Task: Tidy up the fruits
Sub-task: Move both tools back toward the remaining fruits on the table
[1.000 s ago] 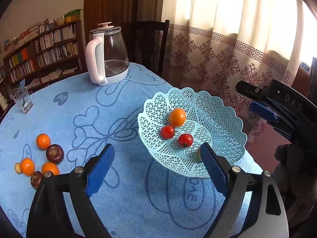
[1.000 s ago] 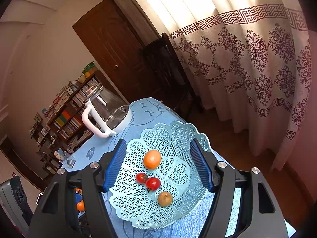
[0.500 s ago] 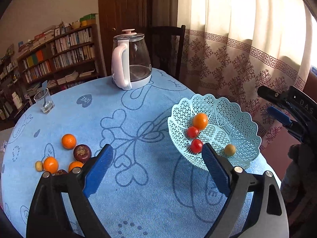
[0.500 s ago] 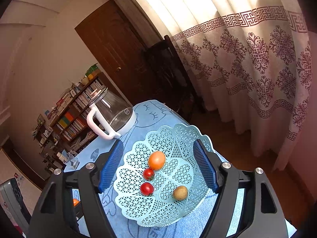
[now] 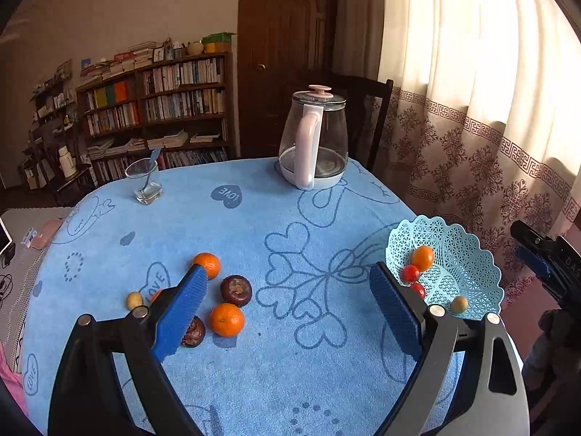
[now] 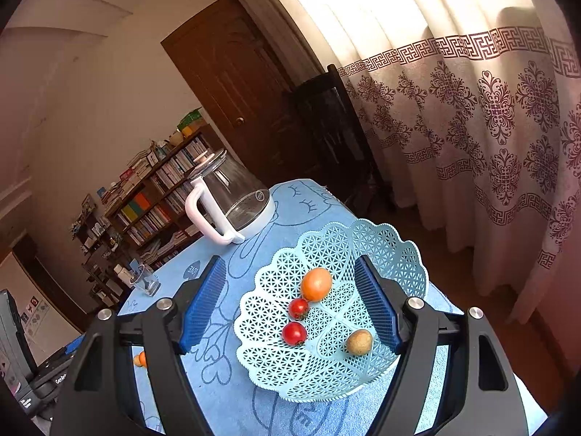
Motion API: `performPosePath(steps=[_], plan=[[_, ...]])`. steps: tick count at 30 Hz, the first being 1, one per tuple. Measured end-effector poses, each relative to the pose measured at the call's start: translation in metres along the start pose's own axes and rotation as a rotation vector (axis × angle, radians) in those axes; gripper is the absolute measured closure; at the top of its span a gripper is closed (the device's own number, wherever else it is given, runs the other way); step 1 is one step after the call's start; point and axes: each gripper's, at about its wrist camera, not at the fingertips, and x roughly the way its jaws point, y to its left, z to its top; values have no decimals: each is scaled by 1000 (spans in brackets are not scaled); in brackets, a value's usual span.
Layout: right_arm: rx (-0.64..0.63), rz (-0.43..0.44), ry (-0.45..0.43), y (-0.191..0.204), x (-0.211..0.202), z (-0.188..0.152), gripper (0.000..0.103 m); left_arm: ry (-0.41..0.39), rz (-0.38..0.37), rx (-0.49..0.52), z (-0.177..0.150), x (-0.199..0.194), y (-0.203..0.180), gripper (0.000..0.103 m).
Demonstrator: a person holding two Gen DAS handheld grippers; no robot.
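The bench wears a blue cloth printed with hearts. At its right edge, by the curtain, sits a pale blue lattice basket with a scalloped rim, holding one orange, two small red tomatoes and a small tan fruit. Loose fruit lies well apart on the left: oranges, two dark brown fruits and a small tan one.

The left tool gapes wide with nothing between its fingers; a second ago it framed the basket, and now it faces the loose fruit. The right tool stands wide over the basket, empty, its gap a little broader than before.
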Motion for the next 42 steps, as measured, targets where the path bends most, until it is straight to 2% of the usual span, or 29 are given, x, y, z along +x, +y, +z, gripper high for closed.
performPosePath(steps=[6,12,15,23,27,32,35,42], plan=[[-34,21,9,12,-1,-4,28,-27,67,-66,1,-14,41,10],[-83,32,11,26,-2,-12,27,-14,134,-154,-7,-17,85,10],[-104,46,20,33,-1,-17,22,-9,153,-195,-11,-18,103,10],[-144,91,78,49,8,-31,18,38,181,-259,-22,-7,132,10],[-167,105,108,57,14,-40,18,91,172,-298,-31,10,140,10],[-202,120,142,67,20,-50,18,206,107,-379,-44,42,145,10],[-214,125,151,69,22,-54,18,254,93,-407,-50,59,147,10],[-225,126,172,73,28,-60,18,320,81,-454,-57,89,156,13]])
